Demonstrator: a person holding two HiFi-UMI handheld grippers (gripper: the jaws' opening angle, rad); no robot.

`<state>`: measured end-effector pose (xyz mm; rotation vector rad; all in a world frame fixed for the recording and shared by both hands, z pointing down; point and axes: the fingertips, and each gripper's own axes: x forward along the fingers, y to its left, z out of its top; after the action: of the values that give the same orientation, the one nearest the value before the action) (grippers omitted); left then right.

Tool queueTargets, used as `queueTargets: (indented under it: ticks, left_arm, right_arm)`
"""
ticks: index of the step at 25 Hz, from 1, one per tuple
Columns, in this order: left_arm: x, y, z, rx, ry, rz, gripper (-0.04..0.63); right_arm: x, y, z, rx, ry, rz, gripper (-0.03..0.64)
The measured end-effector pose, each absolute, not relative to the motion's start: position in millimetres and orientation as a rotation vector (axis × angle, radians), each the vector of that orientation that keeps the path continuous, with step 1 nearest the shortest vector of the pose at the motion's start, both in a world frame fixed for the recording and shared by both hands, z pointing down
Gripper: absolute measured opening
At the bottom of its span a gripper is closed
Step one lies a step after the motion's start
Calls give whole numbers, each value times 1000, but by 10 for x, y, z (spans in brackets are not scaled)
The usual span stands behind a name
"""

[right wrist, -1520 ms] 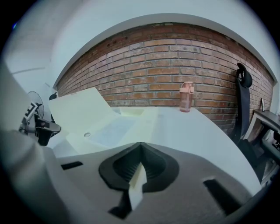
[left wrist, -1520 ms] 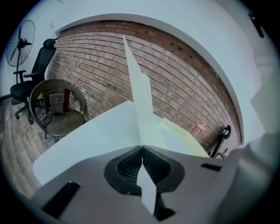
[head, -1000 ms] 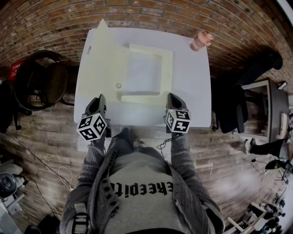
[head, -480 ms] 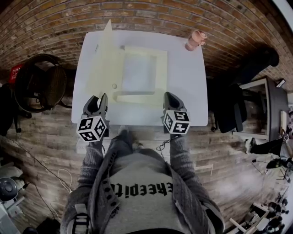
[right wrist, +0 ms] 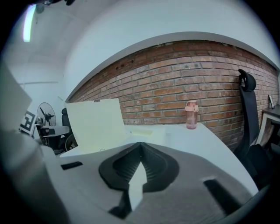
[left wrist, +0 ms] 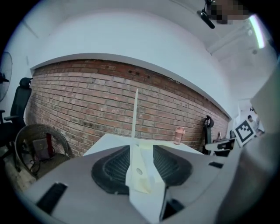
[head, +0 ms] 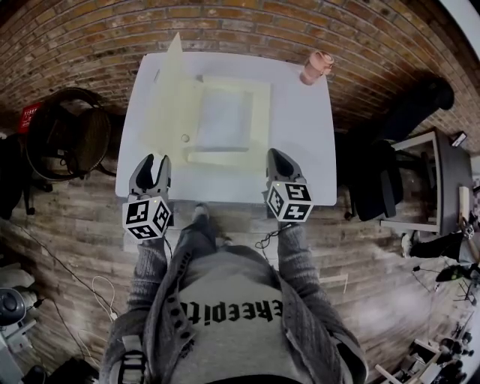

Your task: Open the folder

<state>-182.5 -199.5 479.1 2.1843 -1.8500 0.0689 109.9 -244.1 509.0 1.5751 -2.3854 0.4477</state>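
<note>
Since a second ago: left gripper (head: 153, 163) jaws, then together, now stand apart; its marker cube has rolled squarer to the head camera. Folder and bottle unchanged.

Surroundings, nearest first. Plank floor (head: 75, 217) under both grippers. Both tips overlap the near edge of the white table (head: 304, 150). Bare table top lies between each gripper and the folder (head: 259, 105); nothing blocks either line ahead. Folder is open, well ahead of the grippers and between their two lines. Its base lies flat, nearer the left gripper's line than the right's. Its cover (head: 174, 97) stands upright along the left side, straight ahead of the left gripper, which sees it edge-on. Small round stud (head: 184, 138) on the base, near the cover's foot. Pink bottle (head: 316, 67) upright at the far corner, ahead and right of the right gripper (head: 276, 155), apart from the folder. Round-backed chair (head: 67, 135) off to the left gripper's left; black office chair (head: 386, 176) to the right gripper's right. Brick wall (head: 240, 22) beyond the table.

Grippers. Left: jaws wide and opening, nothing between the pads; the folder shows through the gap only at a distance. Right: jaws meet at the tips, holding nothing, touching nothing.
</note>
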Motion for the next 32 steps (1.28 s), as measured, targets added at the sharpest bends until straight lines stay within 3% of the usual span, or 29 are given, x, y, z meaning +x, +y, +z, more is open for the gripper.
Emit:
queueTargets:
  ticks: [2,5,7,32]
  left_arm:
    - [-1836,-1919,4709,2195,-1887,78,136]
    - [-1829,-1812,4589,2209,-1933,79,38]
    - [-1795,-1744,4510,2221,-1951,75,26]
    - [-1195,-1025,3546,2377,-1970,-149,14]
  right_arm:
    - [1092,-2405,5002,1567,-2416,437,3]
    - [1070,-2337,4869,1549,-2463,415,3]
    - [1056,-2279,4783,1534,-2492,395,3]
    - [1360,-1411,3751,1564,-2642,64,5]
